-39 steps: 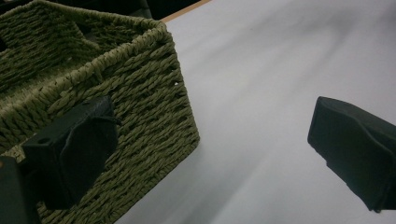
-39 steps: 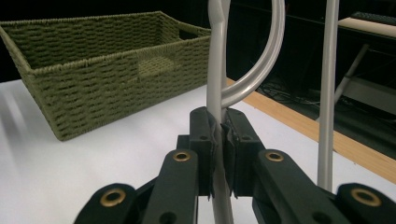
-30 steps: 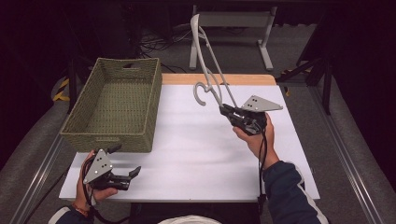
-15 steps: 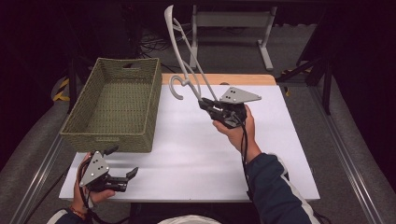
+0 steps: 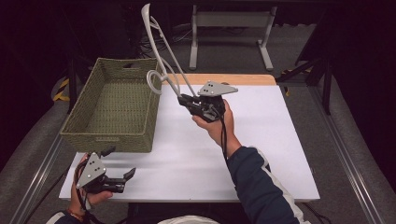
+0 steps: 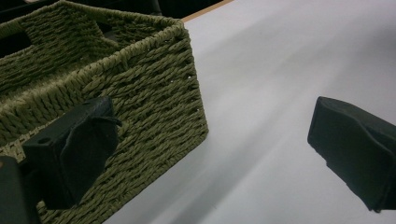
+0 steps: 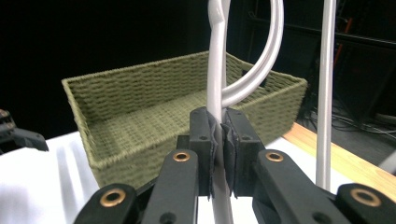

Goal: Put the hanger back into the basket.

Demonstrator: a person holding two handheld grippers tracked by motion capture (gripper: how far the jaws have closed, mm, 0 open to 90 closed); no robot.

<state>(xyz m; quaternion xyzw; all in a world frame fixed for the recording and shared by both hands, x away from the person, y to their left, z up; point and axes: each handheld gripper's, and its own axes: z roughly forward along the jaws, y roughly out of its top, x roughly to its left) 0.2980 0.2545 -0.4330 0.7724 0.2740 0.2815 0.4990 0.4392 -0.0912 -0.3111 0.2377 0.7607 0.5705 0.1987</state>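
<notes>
Hands of a seated person reach over a white tabletop [image 5: 261, 154], each holding a black two-jaw gripper. The right gripper [image 5: 187, 100] is raised above the middle of the tabletop, its jaws clamped on a pale grey hanger [image 5: 161, 60]. The hanger rises from the jaws up and toward the far left, with its hook curling just over the right rim of the basket [image 5: 112, 105]. In the right gripper view, the two jaw pads press together on one bar of the hanger [image 7: 215, 70], the curved hook loops beside it, and a second straight bar stands to the right. The basket [image 7: 154, 121] sits behind, with the tabletop's wooden far edge showing at the right.

The basket is a green woven rectangle with cut-out handles, sitting on the left side of the tabletop, reaching from near the front edge to the far edge.

The left gripper [image 5: 122, 175] rests low at the front left corner of the tabletop, just in front of the basket. Its jaws are wide apart and hold nothing. In the left gripper view, the basket's near corner [image 6: 140, 93] fills the space beside the left jaw.
</notes>
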